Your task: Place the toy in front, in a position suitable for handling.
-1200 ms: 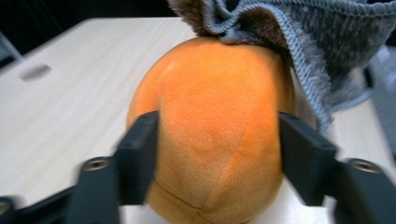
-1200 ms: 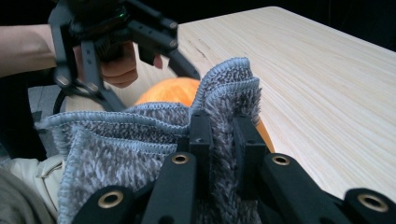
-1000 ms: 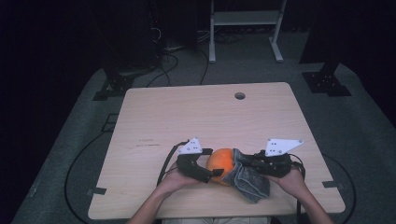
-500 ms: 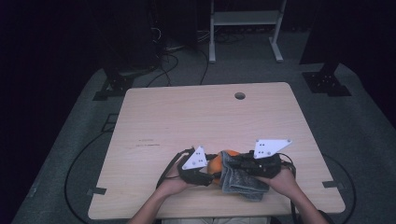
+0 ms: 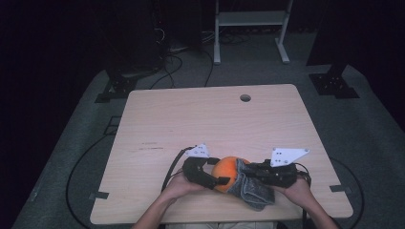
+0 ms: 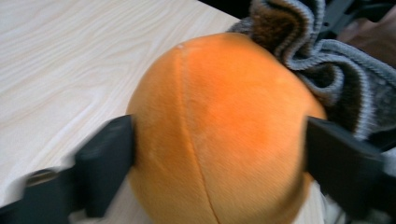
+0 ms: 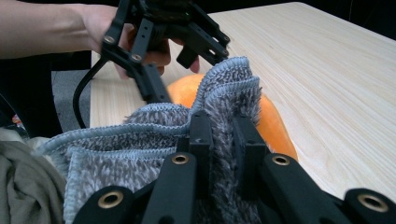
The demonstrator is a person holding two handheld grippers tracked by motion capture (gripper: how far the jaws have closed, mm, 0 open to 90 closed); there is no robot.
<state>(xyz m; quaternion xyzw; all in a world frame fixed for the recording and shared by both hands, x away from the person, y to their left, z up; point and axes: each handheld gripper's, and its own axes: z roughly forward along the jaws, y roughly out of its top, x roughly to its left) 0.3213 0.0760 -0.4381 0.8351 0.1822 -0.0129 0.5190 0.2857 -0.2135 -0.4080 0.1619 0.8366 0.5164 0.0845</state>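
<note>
A soft orange ball [image 5: 225, 172] rests near the front edge of the wooden table [image 5: 215, 119]. My left gripper [image 5: 217, 172] comes at it from the left, one jaw on each side of the ball [image 6: 219, 121]. The jaws have just been opening, with the ball still between them and both pads touching it. My right gripper [image 5: 249, 175] is shut on a grey fuzzy cloth [image 5: 254, 190], which is draped against the ball's right side. In the right gripper view the cloth [image 7: 140, 154] bunches between the jaws of my right gripper [image 7: 224, 126], and the ball [image 7: 275, 126] shows behind it.
The table has a round cable hole [image 5: 245, 98] near its far edge. Cables [image 5: 172, 62] and a white metal stand [image 5: 248, 28] lie on the dark floor beyond it. Both forearms enter from the bottom edge.
Half a second ago both grippers stood closer together with their plates tipped up. They have since spread apart and levelled. More of the ball shows now.
</note>
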